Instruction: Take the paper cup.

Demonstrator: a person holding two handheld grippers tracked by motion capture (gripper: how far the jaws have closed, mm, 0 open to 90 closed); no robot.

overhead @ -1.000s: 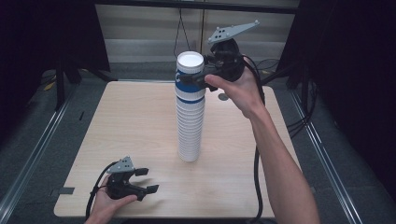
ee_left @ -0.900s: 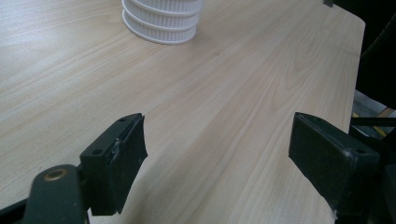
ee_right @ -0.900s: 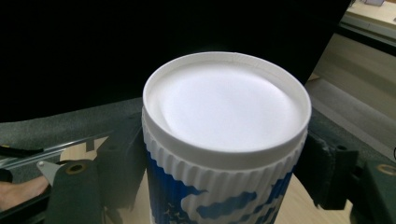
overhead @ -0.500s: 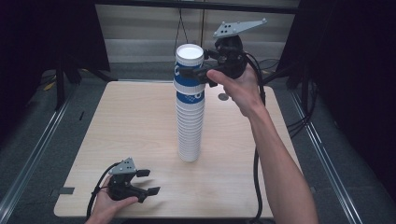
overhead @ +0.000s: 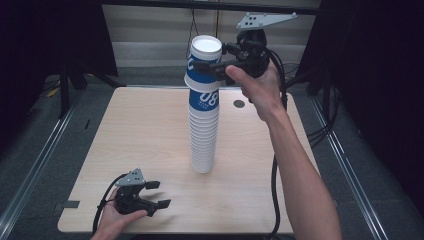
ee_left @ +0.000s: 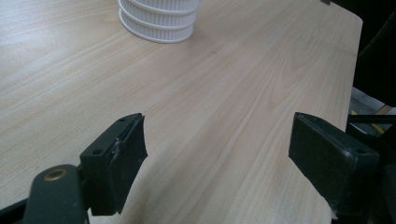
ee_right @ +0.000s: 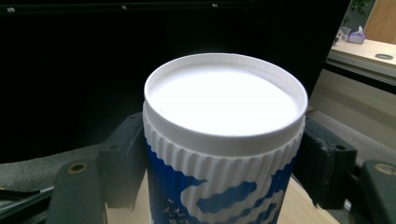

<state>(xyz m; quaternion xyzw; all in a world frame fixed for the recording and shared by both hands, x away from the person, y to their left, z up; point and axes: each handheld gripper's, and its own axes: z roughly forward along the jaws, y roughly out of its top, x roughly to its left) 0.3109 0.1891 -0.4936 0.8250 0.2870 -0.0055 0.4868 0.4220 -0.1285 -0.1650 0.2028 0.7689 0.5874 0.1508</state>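
A tall stack of upside-down white ribbed paper cups stands in the middle of the wooden table. The top cup, white with blue print, sits raised and slightly tilted over the stack, with its lower rim still around the cup below. My right gripper is shut on it from the right, one pad on each side. In the right gripper view the cup stands between the pads. My left gripper rests open near the front left edge; in its own view nothing lies between the jaws, and the stack's base is ahead.
A small dark round hole marks the table at the back right. Cables trail off the right side. Metal rails run along the floor on both sides, and a dark stand is at the back left.
The right gripper has risen with the top cup, drawing it up off the stack and tilting it a little. The left gripper has stayed put.
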